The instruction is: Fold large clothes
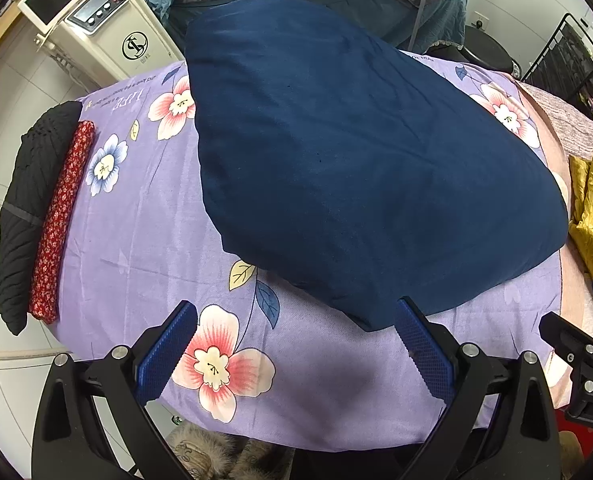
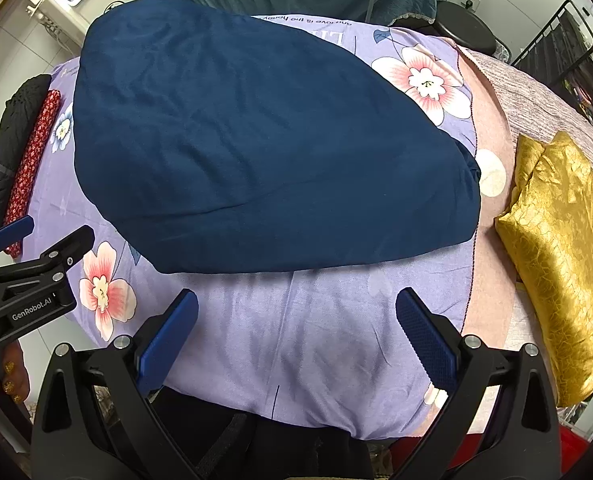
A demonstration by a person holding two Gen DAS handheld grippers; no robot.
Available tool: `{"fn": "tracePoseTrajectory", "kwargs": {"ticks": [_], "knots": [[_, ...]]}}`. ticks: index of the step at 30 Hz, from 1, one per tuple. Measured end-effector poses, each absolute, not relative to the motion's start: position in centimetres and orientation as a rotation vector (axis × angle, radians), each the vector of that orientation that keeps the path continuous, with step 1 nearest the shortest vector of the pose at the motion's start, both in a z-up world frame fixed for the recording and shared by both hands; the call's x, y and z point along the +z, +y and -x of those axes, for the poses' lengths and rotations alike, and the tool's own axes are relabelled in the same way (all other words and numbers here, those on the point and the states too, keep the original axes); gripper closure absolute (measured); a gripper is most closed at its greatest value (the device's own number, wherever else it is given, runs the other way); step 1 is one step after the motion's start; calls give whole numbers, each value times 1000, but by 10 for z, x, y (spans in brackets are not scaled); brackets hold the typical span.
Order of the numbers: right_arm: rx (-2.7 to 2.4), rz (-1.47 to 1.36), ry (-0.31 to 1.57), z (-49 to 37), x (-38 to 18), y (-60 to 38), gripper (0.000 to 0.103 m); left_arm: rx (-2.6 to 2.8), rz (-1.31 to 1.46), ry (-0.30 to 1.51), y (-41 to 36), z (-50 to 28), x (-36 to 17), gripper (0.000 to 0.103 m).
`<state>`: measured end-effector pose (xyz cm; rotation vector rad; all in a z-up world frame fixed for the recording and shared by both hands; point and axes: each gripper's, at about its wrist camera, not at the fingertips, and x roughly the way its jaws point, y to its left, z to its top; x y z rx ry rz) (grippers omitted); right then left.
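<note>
A large navy blue garment (image 1: 356, 160) lies folded flat on the purple floral sheet (image 1: 136, 220); it also shows in the right wrist view (image 2: 264, 148). My left gripper (image 1: 296, 344) is open and empty, just short of the garment's near corner. My right gripper (image 2: 296, 332) is open and empty over the bare sheet (image 2: 304, 340), a little short of the garment's near edge. The left gripper's body (image 2: 28, 288) shows at the left in the right wrist view. The right gripper's body (image 1: 580, 364) shows at the right in the left wrist view.
A folded red floral cloth (image 1: 62, 216) and a black garment (image 1: 24, 216) lie along the left edge. A folded gold cloth (image 2: 564, 248) lies on the right on a pink cover. A white machine (image 1: 96, 20) stands at the far left.
</note>
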<state>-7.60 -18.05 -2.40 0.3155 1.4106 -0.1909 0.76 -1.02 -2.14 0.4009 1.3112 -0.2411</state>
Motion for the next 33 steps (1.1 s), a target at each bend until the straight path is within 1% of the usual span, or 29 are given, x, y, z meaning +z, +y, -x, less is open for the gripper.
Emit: {"fn": "tracePoseTrajectory", "kwargs": {"ticks": [33], "knots": [[-187, -309, 1414, 79, -27, -179, 5, -236, -402, 1311, -6, -4, -21, 6]]}}
